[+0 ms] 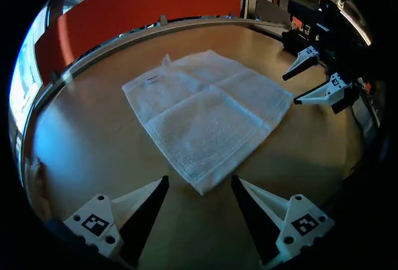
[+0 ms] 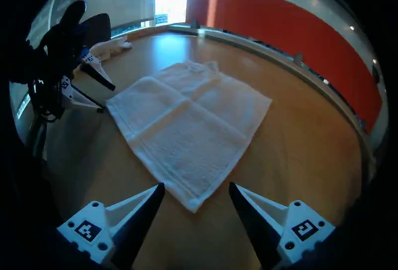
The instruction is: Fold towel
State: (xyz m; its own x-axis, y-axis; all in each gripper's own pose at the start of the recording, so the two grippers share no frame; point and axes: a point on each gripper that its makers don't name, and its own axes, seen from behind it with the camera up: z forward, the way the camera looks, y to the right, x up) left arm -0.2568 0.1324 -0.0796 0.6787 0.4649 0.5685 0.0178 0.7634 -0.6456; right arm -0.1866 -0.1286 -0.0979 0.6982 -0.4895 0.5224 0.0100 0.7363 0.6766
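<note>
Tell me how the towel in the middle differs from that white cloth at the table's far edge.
The towel lies spread flat, crease lines crossing it; the cloth is bunched in a heap. The towel has a corner between the right gripper's open fingers; the cloth lies far off, past the left gripper. Both are white and rest on the wooden table.

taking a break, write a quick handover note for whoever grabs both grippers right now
Left gripper: open, holding nothing, fingers aimed either side of one corner of the towel.
Right gripper: open, holding nothing, lined up the same way on an adjacent corner.
Towel: spread flat on the wooden table, with old crease lines showing. A second crumpled cloth lies at the table's far edge.
Done: approach only, no fold made yet.
Left: pinch both corners, carry them over to the opposite edge, then probably fold again.
</note>
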